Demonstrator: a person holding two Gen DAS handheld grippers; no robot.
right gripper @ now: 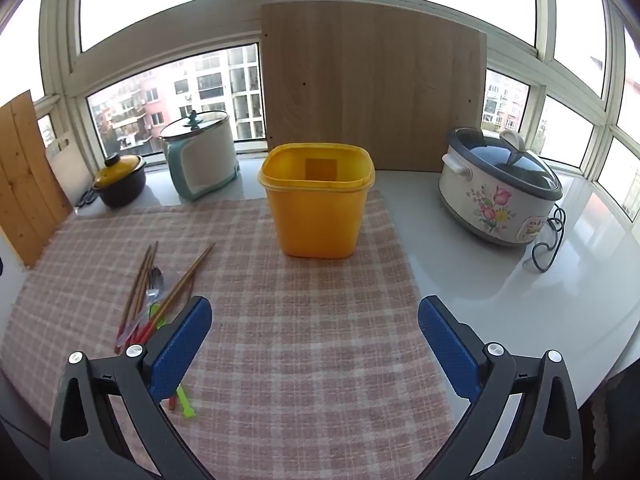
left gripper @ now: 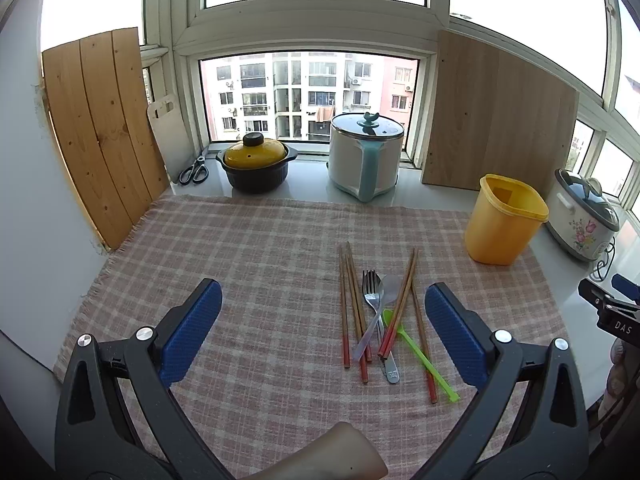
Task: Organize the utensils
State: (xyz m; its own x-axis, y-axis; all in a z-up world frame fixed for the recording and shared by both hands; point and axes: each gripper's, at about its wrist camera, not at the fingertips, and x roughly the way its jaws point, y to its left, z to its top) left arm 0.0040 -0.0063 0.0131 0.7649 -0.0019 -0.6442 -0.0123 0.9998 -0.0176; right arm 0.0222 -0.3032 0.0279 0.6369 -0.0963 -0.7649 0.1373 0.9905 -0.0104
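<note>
A pile of utensils lies on the pink checked cloth (left gripper: 260, 240): several wooden chopsticks with red ends (left gripper: 345, 312), a metal fork (left gripper: 372, 300), a clear spoon (left gripper: 380, 304) and a green plastic spoon (left gripper: 420, 356). An empty yellow tub (left gripper: 505, 220) stands upright at the cloth's far right corner. My left gripper (left gripper: 323, 300) hovers open above the cloth, the pile between its blue pads toward the right one. My right gripper (right gripper: 315, 320) is open too, facing the yellow tub (right gripper: 318, 200), with the chopsticks (right gripper: 160, 292) beside its left pad.
Along the window sill stand a yellow-lidded dark pot (left gripper: 256, 164), a white and teal cooker (left gripper: 366, 156), scissors (left gripper: 195, 170) and wooden boards (left gripper: 496, 120). A flowered rice cooker (right gripper: 500, 188) with its cord sits on the white counter right of the cloth.
</note>
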